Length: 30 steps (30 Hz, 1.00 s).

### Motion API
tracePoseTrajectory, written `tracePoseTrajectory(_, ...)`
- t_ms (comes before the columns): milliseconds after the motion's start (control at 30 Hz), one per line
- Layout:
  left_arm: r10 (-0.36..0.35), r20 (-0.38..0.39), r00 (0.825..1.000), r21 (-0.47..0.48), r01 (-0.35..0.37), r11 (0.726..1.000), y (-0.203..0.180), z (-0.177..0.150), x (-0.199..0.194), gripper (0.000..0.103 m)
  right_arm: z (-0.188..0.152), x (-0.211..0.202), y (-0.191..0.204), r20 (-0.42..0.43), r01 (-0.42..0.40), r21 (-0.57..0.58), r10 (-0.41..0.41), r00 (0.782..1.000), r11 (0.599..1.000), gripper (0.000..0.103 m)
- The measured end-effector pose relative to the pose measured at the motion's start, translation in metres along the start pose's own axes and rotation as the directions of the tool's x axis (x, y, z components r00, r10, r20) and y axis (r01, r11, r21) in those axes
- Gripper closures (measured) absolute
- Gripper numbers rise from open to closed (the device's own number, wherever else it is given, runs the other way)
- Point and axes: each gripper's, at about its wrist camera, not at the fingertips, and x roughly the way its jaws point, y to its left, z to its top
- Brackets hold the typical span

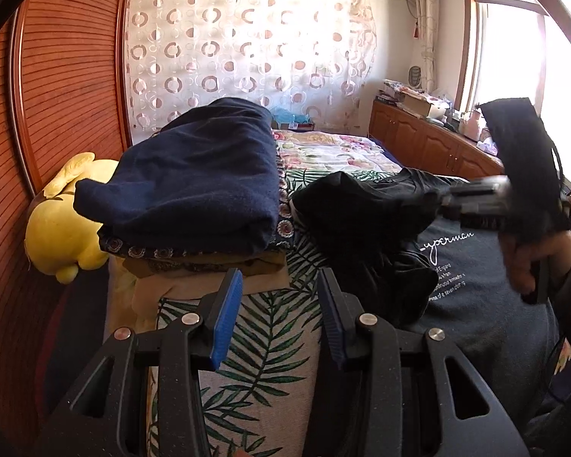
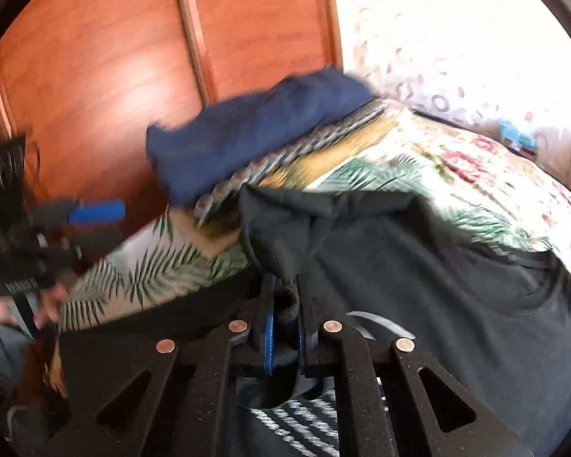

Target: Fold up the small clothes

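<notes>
A dark grey T-shirt (image 1: 476,278) with white lettering lies on the bed at the right, one part of it bunched up (image 1: 361,209). My right gripper (image 2: 285,287) is shut on a fold of this T-shirt (image 2: 418,266), with the dark cloth pinched between its pads. From the left wrist view the right gripper (image 1: 447,200) is blurred, and a hand (image 1: 529,262) holds it over the shirt. My left gripper (image 1: 279,278) hangs open above the leaf-print bed cover (image 1: 262,342) with nothing between its blue pads (image 1: 226,320). It also shows at the left of the right wrist view, left gripper (image 2: 120,224).
A stack of folded clothes, a navy blue one (image 1: 194,182) on top, sits on the bed at the left. Beside it lie a yellow plush toy (image 1: 61,228) and the wooden wardrobe (image 1: 57,95). A low wooden cabinet (image 1: 418,137) with clutter runs under the window at the right.
</notes>
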Motion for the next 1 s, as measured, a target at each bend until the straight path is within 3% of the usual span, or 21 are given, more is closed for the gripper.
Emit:
tracePoseTrajectory(200, -0.031, -0.001, 1.000, 0.021, 0.031, 0.999, -0.014, 0.001, 0.001, 0.061, -0.010, -0.020, -0.047, 0.007, 0.183, 0.086, -0.184, 0.983, 0.979, 0.094)
tracePoseTrajectory(233, -0.034, -0.003, 0.999, 0.024, 0.034, 0.999, -0.017, 0.001, 0.002, 0.061, -0.014, -0.021, -0.054, -0.002, 0.199, 0.100, -0.199, 0.980, 0.975, 0.085)
tracePoseTrajectory(267, -0.036, -0.006, 0.999, 0.026, 0.036, 0.999, -0.019, 0.001, 0.003, 0.061, -0.017, -0.021, -0.056, -0.010, 0.218, 0.108, -0.218, 0.976, 0.970, 0.068)
tracePoseTrajectory(333, -0.040, -0.015, 0.999, 0.029, 0.040, 0.999, -0.023, 0.001, 0.007, 0.061, -0.022, -0.024, -0.062, -0.018, 0.244, 0.127, -0.244, 0.970, 0.961, 0.053)
tracePoseTrajectory(433, -0.047, -0.024, 0.999, 0.032, 0.048, 0.998, -0.029, 0.002, 0.011, 0.061, -0.031, -0.032, -0.062, -0.022, 0.250, 0.133, -0.249, 0.968, 0.959, 0.053)
tracePoseTrajectory(733, -0.045, -0.049, 0.998, 0.016, 0.046, 0.999, -0.032, -0.005, 0.016, 0.061, -0.060, -0.039, 0.000, -0.061, 0.078, 0.055, -0.075, 0.995, 0.995, 0.053)
tracePoseTrajectory(1000, -0.032, -0.068, 0.997, -0.019, 0.031, 0.999, -0.021, -0.015, 0.013, 0.061, -0.071, -0.007, 0.035, -0.130, -0.031, -0.021, 0.028, 0.991, 0.999, 0.054)
